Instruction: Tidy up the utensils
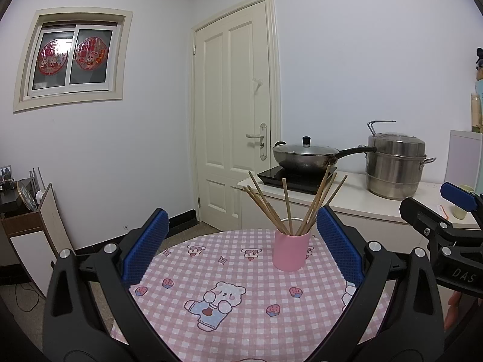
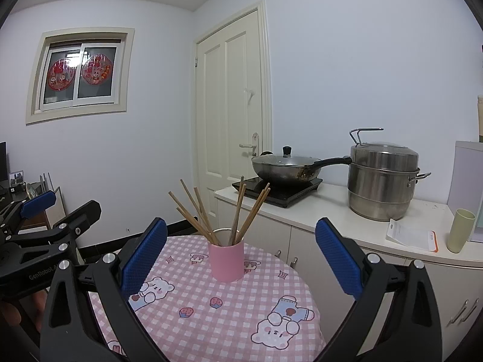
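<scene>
Chopsticks (image 1: pixel 289 208) stand already in the pink cup (image 1: pixel 291 250); we judge sorting nearly done. Left gripper (image 1: pixel 241 247) and right gripper (image 2: pixel 241 253) wait before the cup, fingers wide apart, holding nothing.

White walls (image 1: pixel 347 60), pale ceiling. Cream panelled door (image 1: pixel 232 114) stood shut, lever handle on right side. Small cream-framed window (image 1: pixel 74 58) sat high on left wall, two red round paper cutouts on panes. Dark skirting ran along wall base. Low white cabinet (image 2: pixel 302 241) stood right of door. Wooden side unit (image 1: pixel 27 229) stood far left. Floor speckled. Light even, cool.
</scene>
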Demonstrator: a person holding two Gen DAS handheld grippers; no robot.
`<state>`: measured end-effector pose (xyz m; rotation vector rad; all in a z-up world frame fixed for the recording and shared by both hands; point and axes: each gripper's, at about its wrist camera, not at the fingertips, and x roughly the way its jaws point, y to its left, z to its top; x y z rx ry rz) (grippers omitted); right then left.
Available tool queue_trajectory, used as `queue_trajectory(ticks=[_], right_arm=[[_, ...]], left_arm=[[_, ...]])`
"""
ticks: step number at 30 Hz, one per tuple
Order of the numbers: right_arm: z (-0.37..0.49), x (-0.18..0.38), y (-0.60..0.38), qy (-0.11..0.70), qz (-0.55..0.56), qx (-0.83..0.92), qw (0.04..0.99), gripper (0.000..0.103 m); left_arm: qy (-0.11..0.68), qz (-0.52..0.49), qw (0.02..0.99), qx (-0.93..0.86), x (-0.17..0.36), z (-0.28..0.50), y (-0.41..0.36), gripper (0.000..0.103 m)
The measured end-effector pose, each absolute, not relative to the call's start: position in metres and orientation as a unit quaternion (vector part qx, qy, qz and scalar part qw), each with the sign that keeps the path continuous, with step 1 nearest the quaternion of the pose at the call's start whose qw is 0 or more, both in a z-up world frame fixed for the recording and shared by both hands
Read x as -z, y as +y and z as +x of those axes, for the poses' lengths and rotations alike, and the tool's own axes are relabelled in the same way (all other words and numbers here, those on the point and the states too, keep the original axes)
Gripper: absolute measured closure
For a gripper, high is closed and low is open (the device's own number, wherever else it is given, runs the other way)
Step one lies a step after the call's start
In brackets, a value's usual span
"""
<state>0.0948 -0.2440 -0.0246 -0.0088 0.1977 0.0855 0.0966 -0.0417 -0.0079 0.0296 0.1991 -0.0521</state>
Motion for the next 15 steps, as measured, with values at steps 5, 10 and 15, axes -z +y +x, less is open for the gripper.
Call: queue_trajectory(ticks=[5,10,15], right_arm=[[0.0960,0.0260,-0.2430,0.100,-0.005,-0.043,0.994,0.008],[0.0966,0.0281,-0.2422,0.102,-0.006,-0.043,0.994,0.008],[0.0983,0.0297,-0.2416,0.105,-0.008,-0.045,0.993,0.008]], left_arm=[[0.100,0.014,0.995,0.026,0.0090,0.0969,-0.0415,0.006],[0.103,0.015,0.994,0.025,0.0114,0.0979,-0.0414,0.006],[0.106,0.015,0.994,0.025,0.0140,0.1001,-0.0409,0.006]])
